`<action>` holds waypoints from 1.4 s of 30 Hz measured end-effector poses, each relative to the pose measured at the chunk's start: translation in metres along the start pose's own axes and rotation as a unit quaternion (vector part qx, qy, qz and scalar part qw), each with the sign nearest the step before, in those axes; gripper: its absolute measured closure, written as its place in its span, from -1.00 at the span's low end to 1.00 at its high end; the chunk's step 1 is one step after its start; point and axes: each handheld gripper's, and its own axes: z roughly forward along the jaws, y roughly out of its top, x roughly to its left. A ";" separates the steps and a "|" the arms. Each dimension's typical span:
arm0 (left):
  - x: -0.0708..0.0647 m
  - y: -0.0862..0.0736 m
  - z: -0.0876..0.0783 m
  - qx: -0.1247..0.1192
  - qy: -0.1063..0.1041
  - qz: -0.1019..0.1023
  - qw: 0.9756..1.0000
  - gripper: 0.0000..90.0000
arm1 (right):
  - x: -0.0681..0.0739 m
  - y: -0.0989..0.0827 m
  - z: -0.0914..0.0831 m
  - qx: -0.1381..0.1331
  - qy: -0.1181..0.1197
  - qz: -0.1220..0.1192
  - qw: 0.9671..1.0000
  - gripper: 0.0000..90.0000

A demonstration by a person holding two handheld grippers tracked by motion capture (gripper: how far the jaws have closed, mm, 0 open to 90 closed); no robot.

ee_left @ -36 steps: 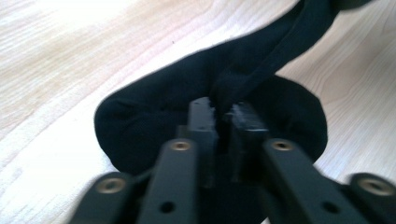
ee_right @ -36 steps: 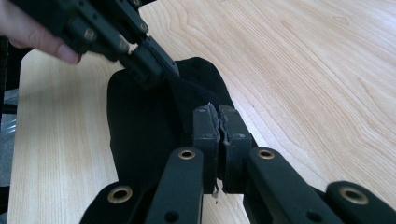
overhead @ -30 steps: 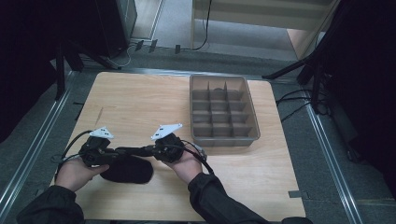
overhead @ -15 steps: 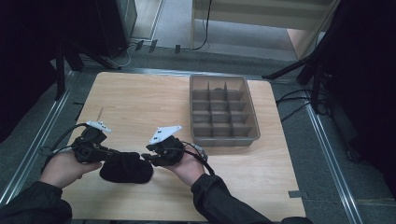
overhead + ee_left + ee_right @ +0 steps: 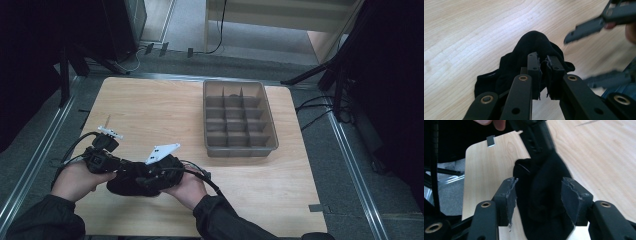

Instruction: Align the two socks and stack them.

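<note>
Item: black sock [image 5: 131,181], bunched into a soft heap, dark all over.
Sock position: on the wooden desk [image 5: 165,115], near the front edge on the person's side, well apart from the tray [image 5: 272,135] and to the near left of it.
Left gripper [image 5: 125,167]: held in the left hand [image 5: 75,179], lying low and pointing across toward the sock; in the left gripper view [image 5: 545,67] its fingers [image 5: 533,72] stand almost together, pinching a fold of the sock's cloth between the pads.
Sock in left gripper view [image 5: 524,65]: the heap rises into the pinch, the rest spreading on the desk below.
Right gripper [image 5: 150,180]: held in the right hand [image 5: 187,187], close against the sock on the side facing the tray; a grey plate on top.
Right fingers: in the right gripper view [image 5: 537,197] they have just been opening and stand wide, one each side of the sock [image 5: 544,202], pads [image 5: 511,197] clear of the cloth.
Tray: grey plastic, divided into small compartments, standing on the desk's far right part; one dark small thing lies in a far compartment, too small to tell.
Sleeves: dark, entering from the front edge beside the sock.
</note>
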 end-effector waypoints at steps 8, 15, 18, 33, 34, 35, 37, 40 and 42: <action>-0.006 -0.005 -0.004 -0.009 -0.009 0.027 1.000 0.83 | -0.002 -0.004 0.007 0.038 -0.031 -0.001 0.999 0.96; -0.011 -0.018 -0.024 -0.008 -0.017 0.045 0.999 0.80 | 0.004 0.006 -0.018 0.030 0.011 -0.001 0.999 0.96; -0.011 -0.022 -0.026 0.008 -0.028 0.059 0.998 0.77 | 0.007 0.007 -0.024 0.048 0.029 -0.008 0.998 0.96; 0.012 -0.003 0.013 -0.034 -0.002 0.098 0.995 0.53 | -0.028 -0.001 -0.014 0.097 0.004 0.003 0.995 0.80; 0.013 -0.002 0.015 -0.041 0.001 0.100 0.994 0.50 | -0.030 -0.001 -0.014 0.096 -0.001 0.002 0.995 0.77; 0.015 -0.001 0.015 -0.045 0.003 0.098 0.994 0.45 | -0.033 -0.001 -0.014 0.096 -0.011 -0.002 0.995 0.76; 0.019 0.000 0.016 -0.059 0.005 0.095 0.994 0.35 | -0.037 0.000 -0.014 0.094 -0.019 -0.002 0.995 0.69; 0.024 0.000 0.015 -0.085 0.019 0.093 0.992 0.10 | -0.041 0.000 -0.014 0.088 -0.041 -0.007 0.995 0.51; 0.027 0.000 0.013 -0.097 0.026 0.085 0.991 0.01 | -0.043 0.000 -0.014 0.085 -0.051 -0.011 0.995 0.49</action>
